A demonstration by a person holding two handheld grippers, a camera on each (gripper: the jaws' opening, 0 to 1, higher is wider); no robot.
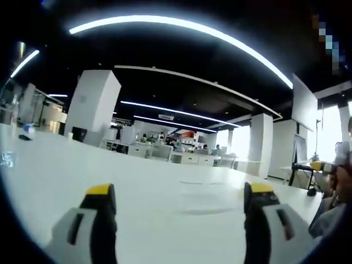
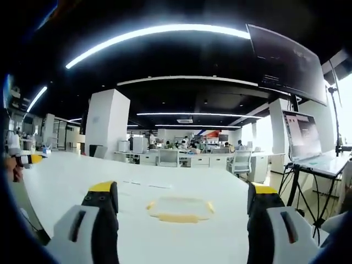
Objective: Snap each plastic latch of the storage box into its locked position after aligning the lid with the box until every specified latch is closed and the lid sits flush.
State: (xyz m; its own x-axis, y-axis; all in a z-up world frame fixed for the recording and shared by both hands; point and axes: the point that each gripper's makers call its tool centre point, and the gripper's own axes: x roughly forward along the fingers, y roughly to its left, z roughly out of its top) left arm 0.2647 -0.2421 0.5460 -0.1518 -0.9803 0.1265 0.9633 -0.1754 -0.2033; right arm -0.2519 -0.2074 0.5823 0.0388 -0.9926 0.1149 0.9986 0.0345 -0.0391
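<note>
In the right gripper view a clear storage box (image 2: 180, 209) with yellowish latches at its edges lies flat on the white table (image 2: 71, 176), a little ahead of my right gripper (image 2: 182, 188). That gripper is open with nothing between its yellow-tipped jaws. In the left gripper view the box (image 1: 201, 199) shows as a faint clear outline with a shadow, ahead and slightly right of my open left gripper (image 1: 180, 190), whose jaws are empty too. Neither gripper touches the box. I cannot tell how the latches stand.
The other gripper's yellow tip (image 1: 316, 165), held by a hand, shows at the right of the left gripper view, and likewise at the left of the right gripper view (image 2: 30, 159). A monitor on a stand (image 2: 302, 137) stands right of the table. Small items (image 1: 25, 132) lie at its far left.
</note>
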